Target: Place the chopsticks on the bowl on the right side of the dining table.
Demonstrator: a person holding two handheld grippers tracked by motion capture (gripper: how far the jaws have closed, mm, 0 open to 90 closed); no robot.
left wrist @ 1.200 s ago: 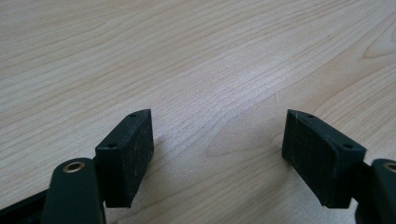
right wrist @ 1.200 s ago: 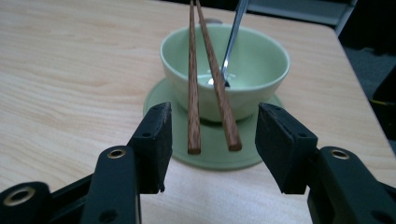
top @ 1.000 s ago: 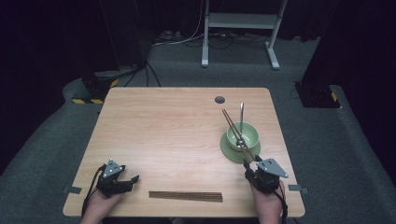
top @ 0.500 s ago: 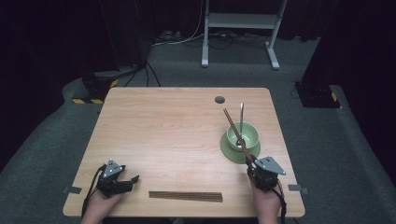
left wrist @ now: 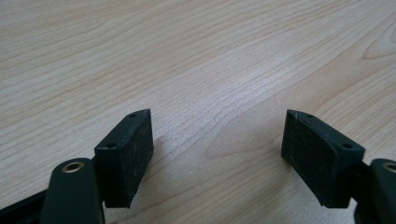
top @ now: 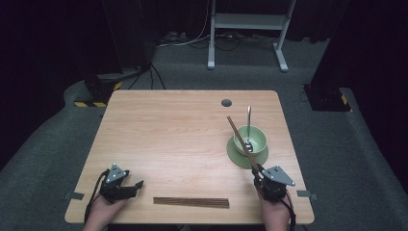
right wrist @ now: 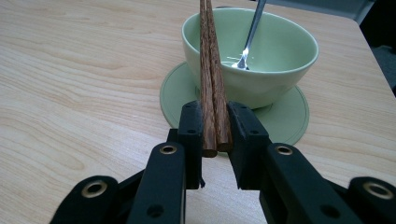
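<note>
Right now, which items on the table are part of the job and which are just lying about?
In the job:
- right gripper, shut on the chopstick pair
- green bowl, which that pair leans over
- saucer under the bowl

Lying about:
- spoon standing in the bowl
- second chopstick pair flat at the near edge
- left gripper, open over bare table

A light wooden table carried a green saucer and a row of chopsticks.

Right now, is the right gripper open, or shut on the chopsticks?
Shut: the right gripper clamps the pair of chopsticks between its jaws, having just closed on them; they lean over the green bowl.
</note>
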